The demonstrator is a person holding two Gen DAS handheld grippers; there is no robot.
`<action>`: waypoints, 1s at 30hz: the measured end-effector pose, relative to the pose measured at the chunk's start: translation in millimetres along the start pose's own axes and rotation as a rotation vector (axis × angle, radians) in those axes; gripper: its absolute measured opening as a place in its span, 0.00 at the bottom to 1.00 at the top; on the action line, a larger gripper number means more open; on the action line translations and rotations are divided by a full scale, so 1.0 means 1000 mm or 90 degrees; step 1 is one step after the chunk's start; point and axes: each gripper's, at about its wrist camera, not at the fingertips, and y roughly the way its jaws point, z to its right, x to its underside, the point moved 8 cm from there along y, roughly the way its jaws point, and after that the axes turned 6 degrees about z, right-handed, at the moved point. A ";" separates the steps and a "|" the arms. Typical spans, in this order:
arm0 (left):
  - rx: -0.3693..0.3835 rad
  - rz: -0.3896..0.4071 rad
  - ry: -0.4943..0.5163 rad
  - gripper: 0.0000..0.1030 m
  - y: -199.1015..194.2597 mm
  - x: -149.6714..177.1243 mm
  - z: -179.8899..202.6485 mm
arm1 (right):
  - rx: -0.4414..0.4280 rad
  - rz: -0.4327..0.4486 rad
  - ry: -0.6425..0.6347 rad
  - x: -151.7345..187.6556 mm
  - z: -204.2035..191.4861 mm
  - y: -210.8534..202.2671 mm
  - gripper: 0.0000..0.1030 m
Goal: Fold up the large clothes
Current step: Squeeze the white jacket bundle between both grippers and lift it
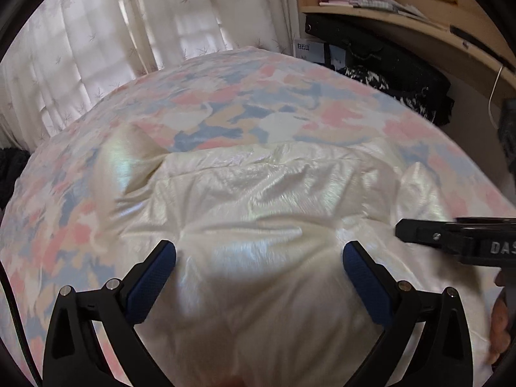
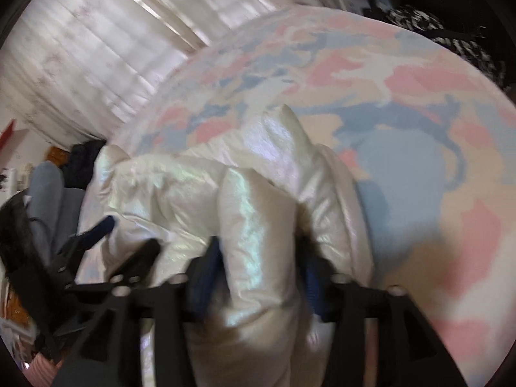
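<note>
A shiny pearl-white puffer jacket [image 1: 258, 200] lies spread on a bed with a pink, blue and cream patterned cover [image 1: 225, 96]. My left gripper [image 1: 259, 258] is open, just above the jacket's near part, fingers wide apart. My right gripper [image 2: 261, 274] has its blue-padded fingers closed around a thick puffy fold of the jacket [image 2: 251, 225]. The right gripper also shows at the right edge of the left wrist view [image 1: 451, 238]. The left gripper shows at the left of the right wrist view [image 2: 106, 245], beside the jacket.
White leaf-print curtains [image 1: 113, 32] hang behind the bed. A wooden shelf [image 1: 403, 25] with pink boxes and a dark bag [image 1: 387, 58] stand at the back right. Dark clothes [image 2: 84, 158] lie at the bed's left side.
</note>
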 end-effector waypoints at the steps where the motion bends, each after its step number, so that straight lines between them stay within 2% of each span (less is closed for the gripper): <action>1: -0.001 0.000 -0.007 1.00 -0.008 0.000 -0.002 | 0.008 -0.017 0.004 0.001 -0.002 -0.004 0.62; 5: -0.003 -0.004 -0.005 1.00 -0.043 0.005 -0.011 | 0.027 -0.040 -0.011 0.006 -0.009 -0.024 0.72; 7: -0.001 -0.016 0.003 1.00 -0.056 0.010 -0.013 | 0.030 -0.046 -0.021 0.008 -0.015 -0.039 0.86; 9: 0.009 -0.026 0.004 1.00 -0.070 0.016 -0.015 | 0.024 -0.033 -0.042 0.007 -0.024 -0.056 0.93; 12: 0.000 -0.018 0.003 1.00 -0.090 0.021 -0.020 | 0.014 -0.010 -0.082 0.005 -0.039 -0.080 0.99; 17: 0.011 -0.005 -0.010 0.99 -0.114 0.028 -0.023 | 0.000 0.005 -0.132 0.006 -0.059 -0.105 1.00; 20: 0.031 -0.016 -0.023 1.00 -0.118 0.034 -0.026 | -0.009 0.006 -0.140 0.006 -0.062 -0.109 1.00; 24: 0.076 -0.049 -0.080 1.00 -0.110 0.049 -0.028 | -0.049 -0.005 -0.115 0.010 -0.062 -0.101 1.00; 30: 0.120 -0.115 -0.187 0.99 -0.073 0.083 -0.046 | -0.026 -0.070 -0.098 0.023 -0.043 -0.067 1.00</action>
